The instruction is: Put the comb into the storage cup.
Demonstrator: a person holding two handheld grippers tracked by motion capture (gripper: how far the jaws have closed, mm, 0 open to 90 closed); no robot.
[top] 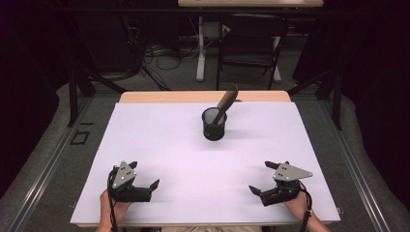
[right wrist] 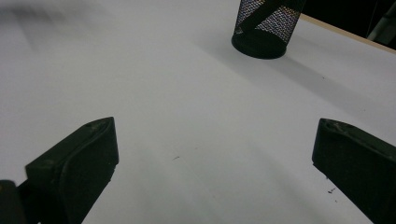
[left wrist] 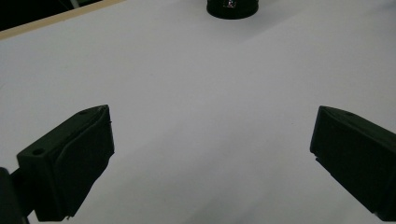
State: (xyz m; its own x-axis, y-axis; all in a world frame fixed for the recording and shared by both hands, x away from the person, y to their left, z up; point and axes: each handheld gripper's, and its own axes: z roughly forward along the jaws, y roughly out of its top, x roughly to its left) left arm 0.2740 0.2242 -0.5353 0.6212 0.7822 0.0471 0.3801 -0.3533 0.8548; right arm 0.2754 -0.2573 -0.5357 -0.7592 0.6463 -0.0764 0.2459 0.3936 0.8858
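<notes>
Left claw: my left claw [top: 144, 176] sits near the table's front left corner, jaws spread wide, nothing between them; in its own view [left wrist: 212, 154] there is bare white sheet between the jaws.
Right claw: my right claw [top: 263, 178] sits near the front right corner, jaws just as wide and holding nothing; bare sheet again in its own view [right wrist: 215, 158].
Cup: the black mesh cup [top: 214, 124] stands upright past the middle of the table [top: 159, 145], toward the far edge, well apart from both claws.
Tool: a brown-handled tool [top: 226, 101] leans in the cup, tilted up and to the right, its top past the far edge line.
Open room: white sheet lies bare between both claws and the cup, and between the two claws.
Edges: a wooden strip [top: 159, 96] shows beyond the sheet at the far side; both my hands sit at the near edge.
Cut off: the left claw view catches just the cup's base [left wrist: 231, 8] at the top; the right claw view cuts the cup [right wrist: 266, 25] at its rim.
Hard to tell: the tool's working end inside the mesh is a dark bar [right wrist: 261, 13], kind unclear.
</notes>
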